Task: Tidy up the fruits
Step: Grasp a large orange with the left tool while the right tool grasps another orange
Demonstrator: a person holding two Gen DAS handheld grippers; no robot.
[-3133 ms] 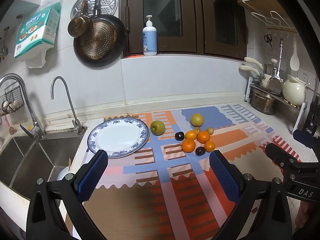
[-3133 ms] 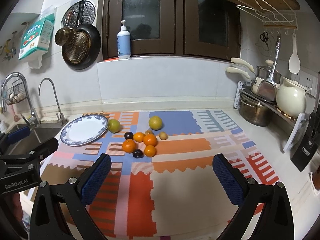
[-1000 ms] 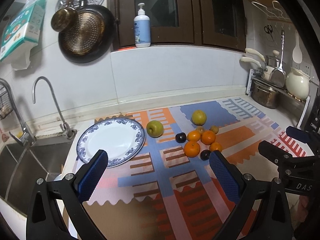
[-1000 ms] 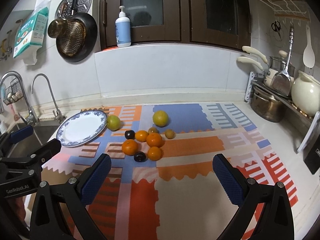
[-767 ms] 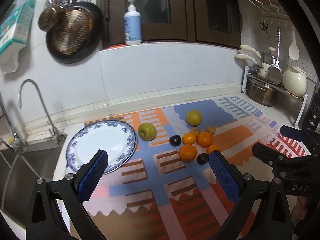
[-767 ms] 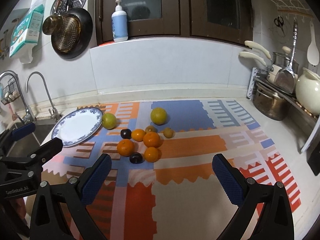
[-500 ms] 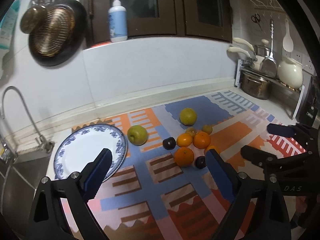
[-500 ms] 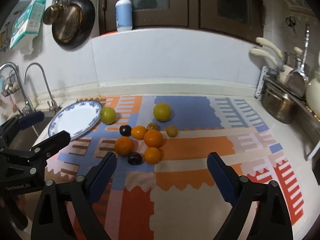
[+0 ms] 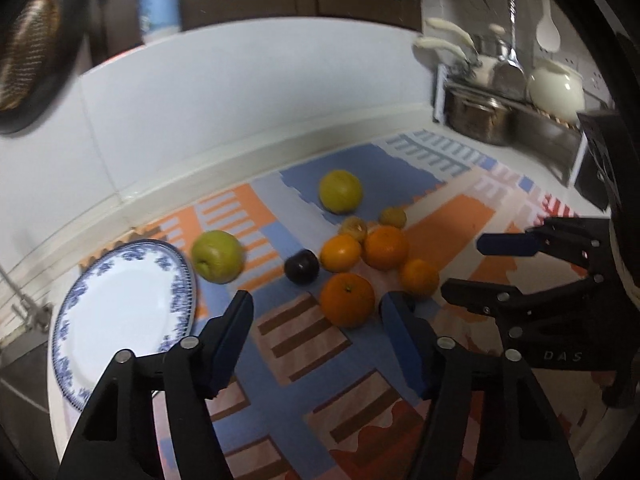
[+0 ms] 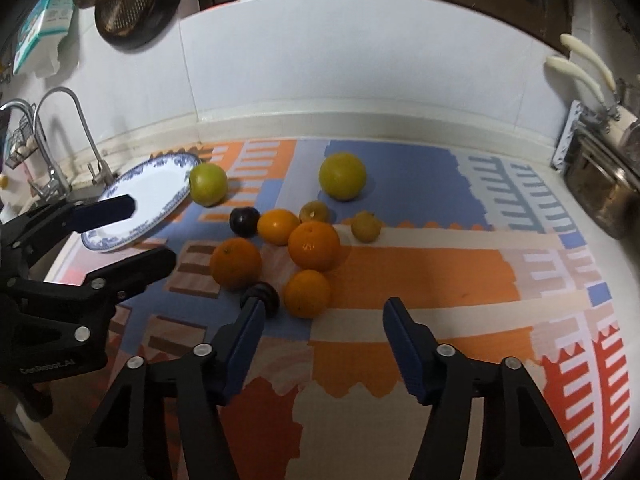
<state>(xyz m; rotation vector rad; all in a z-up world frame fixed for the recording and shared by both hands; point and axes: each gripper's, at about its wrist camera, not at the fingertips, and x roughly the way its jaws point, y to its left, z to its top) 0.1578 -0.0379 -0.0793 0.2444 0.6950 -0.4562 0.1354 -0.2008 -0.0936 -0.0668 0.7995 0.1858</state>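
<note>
A fruit pile lies on the patterned mat [image 9: 304, 400]: several oranges, two dark plums and two small yellow fruits. A green apple [image 9: 218, 256] sits beside the empty blue-rimmed plate [image 9: 120, 312], and a yellow-green fruit [image 9: 341, 191] lies behind the pile. My left gripper [image 9: 316, 312] has its jaws closing, still apart, with a large orange [image 9: 347, 300] just beyond the tips and untouched. My right gripper [image 10: 324, 310] is closing too. A small orange [image 10: 307, 293] lies just ahead of its tips, and a dark plum [image 10: 262, 296] peeks from behind its left fingertip. Neither gripper holds anything.
A sink with faucets [image 10: 80, 136] lies left of the plate [image 10: 156, 196]. A rack with steel pots [image 9: 480, 116] and a cream kettle [image 9: 556, 88] lines the right side, with a black block [image 9: 600, 156] in front. A pan [image 10: 132, 4] hangs on the wall, and a soap bottle [image 9: 158, 4] stands on the ledge.
Both grippers have come forward and down toward the fruit pile, which now looms larger. Both pairs of jaws have narrowed from wide open to about half.
</note>
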